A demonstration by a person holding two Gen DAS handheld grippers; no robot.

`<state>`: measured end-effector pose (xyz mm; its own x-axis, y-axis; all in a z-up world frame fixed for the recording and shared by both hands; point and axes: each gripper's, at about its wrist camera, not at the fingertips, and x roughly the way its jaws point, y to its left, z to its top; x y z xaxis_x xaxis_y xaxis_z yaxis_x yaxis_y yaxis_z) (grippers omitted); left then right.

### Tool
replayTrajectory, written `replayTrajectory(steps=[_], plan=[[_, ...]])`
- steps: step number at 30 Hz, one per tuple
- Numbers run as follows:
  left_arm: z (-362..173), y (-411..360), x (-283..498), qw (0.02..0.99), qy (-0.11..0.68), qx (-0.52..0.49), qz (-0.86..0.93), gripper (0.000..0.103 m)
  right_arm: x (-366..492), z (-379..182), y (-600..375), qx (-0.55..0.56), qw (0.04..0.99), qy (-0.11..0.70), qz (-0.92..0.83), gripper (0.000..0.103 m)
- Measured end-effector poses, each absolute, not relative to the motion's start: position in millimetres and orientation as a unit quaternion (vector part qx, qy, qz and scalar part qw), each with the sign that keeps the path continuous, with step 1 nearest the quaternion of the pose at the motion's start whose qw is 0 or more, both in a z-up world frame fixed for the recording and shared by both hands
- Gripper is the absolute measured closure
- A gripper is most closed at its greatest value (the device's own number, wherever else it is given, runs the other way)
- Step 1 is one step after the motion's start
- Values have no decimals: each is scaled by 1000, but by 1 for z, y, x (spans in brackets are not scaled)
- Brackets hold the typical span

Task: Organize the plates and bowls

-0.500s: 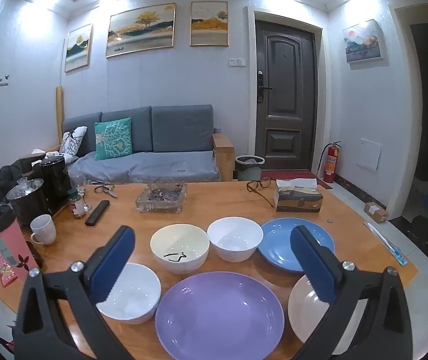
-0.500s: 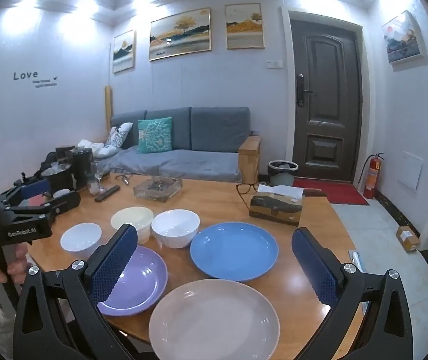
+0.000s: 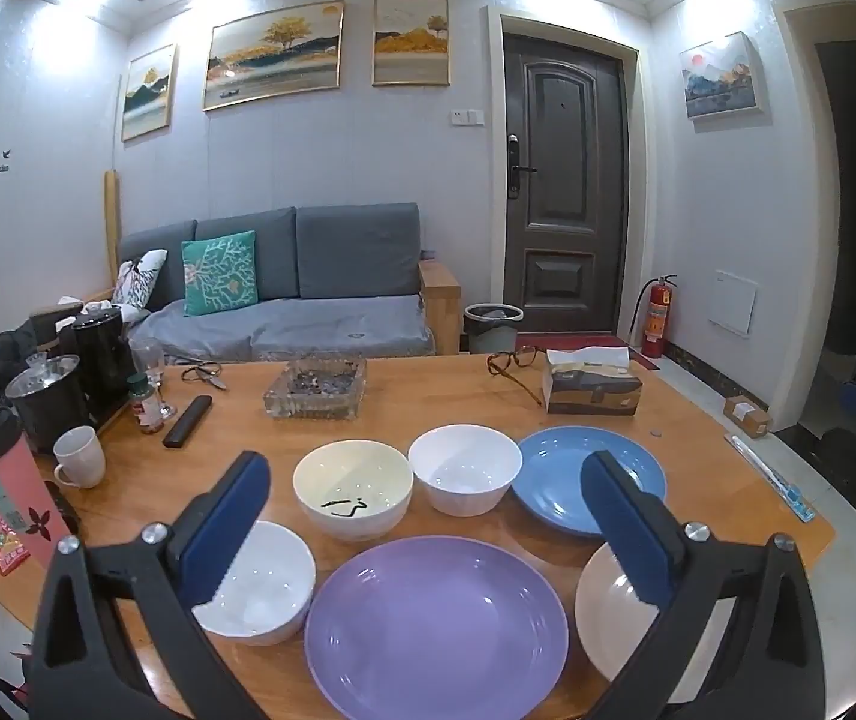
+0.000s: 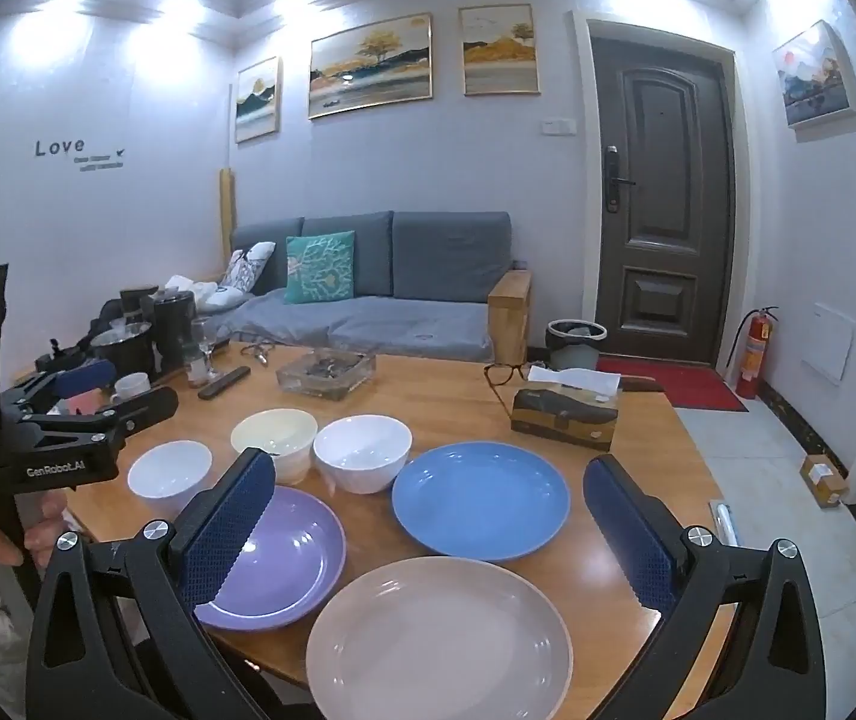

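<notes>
Left gripper (image 3: 428,516) spread wide, empty, above near table edge. Right gripper (image 4: 428,516) likewise spread, empty.

Landmark: round purple plate (image 3: 436,624), at near edge of wooden table (image 3: 428,396).
- small white bowl (image 3: 257,585) just left of it
- cream bowl with dark squiggle inside (image 3: 353,495) behind it
- plain white bowl (image 3: 465,468) behind it, right of cream bowl
- round blue plate (image 3: 571,486) behind-right
- pale pink plate (image 4: 439,639) right, at near edge

All six upright, unstacked.

Between the blue-padded jaws: purple plate (image 3: 436,624), blue plate (image 3: 553,480) and pink plate (image 4: 439,642), cream bowl (image 3: 353,495) with dark squiggle, two white bowls, on orange-brown worktop (image 3: 428,396).
</notes>
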<state>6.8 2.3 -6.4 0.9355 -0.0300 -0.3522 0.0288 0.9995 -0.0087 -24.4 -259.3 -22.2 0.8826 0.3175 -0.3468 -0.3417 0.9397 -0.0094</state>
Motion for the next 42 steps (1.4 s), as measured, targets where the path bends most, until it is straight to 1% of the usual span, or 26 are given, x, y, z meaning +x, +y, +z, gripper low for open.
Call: replayTrajectory(steps=[42], plan=[[-12,-3,6,983,181,-1,-27,0,-25,-23,-254,-32,969,172,172,1]])
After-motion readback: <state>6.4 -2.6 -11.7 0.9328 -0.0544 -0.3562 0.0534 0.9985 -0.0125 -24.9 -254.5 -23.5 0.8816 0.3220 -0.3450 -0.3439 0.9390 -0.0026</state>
